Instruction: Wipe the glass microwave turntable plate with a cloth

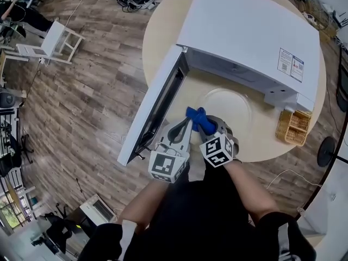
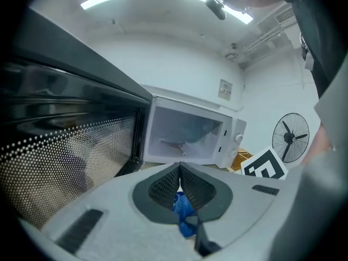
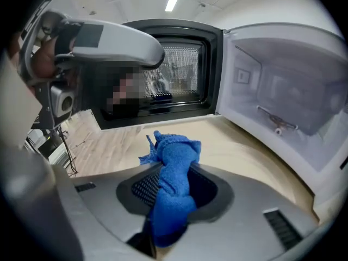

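One cloth in left tool and right tool, plate outside microwave

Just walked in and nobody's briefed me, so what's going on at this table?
A person holds tongs in each hand before an open microwave on a round table. The right tongs are clamped on a blue cloth; the left tongs are closed with a bit of that cloth between them. The glass turntable plate lies on the table outside the oven, the cloth at its near rim.
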The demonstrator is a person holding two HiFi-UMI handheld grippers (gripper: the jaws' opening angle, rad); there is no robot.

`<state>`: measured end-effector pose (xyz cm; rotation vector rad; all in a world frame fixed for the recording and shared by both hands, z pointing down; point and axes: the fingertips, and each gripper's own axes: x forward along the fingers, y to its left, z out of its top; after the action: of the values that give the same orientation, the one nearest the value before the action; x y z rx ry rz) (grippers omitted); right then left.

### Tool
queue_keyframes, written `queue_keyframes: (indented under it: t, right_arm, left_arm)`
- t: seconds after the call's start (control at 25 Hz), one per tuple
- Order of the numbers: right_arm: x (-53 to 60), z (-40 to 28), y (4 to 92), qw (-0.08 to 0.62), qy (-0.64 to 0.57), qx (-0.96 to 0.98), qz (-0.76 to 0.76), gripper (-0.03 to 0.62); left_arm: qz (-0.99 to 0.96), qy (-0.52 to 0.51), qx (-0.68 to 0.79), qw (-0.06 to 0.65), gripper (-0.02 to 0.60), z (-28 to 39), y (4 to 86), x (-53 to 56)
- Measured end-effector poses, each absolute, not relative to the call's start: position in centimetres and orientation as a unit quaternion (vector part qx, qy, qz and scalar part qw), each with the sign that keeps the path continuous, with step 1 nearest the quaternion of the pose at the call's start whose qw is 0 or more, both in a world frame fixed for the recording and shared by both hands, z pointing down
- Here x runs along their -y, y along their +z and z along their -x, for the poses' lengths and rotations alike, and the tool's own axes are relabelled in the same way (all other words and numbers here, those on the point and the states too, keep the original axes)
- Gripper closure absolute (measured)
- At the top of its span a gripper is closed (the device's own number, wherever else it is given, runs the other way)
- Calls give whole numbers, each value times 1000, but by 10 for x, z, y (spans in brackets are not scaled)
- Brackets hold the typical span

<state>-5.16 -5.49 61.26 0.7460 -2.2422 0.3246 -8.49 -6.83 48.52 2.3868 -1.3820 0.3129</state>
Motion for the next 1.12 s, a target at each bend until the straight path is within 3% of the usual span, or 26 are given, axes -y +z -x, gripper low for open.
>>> queue_keyframes:
  t: [0.24,0.92,1.12]
  right_arm:
    - [65,30,612,370,137,859,-327,479]
    - [104,-141,614,388,171,733,-532,480]
    - [102,-160,612,378,169,722,-554,480]
  left_arm:
    - [-851,116,480,181,575,80,488,65]
    - [-870,117,446,174,575,43,488,74]
    - [-875,123,436,171,575,38,489,72]
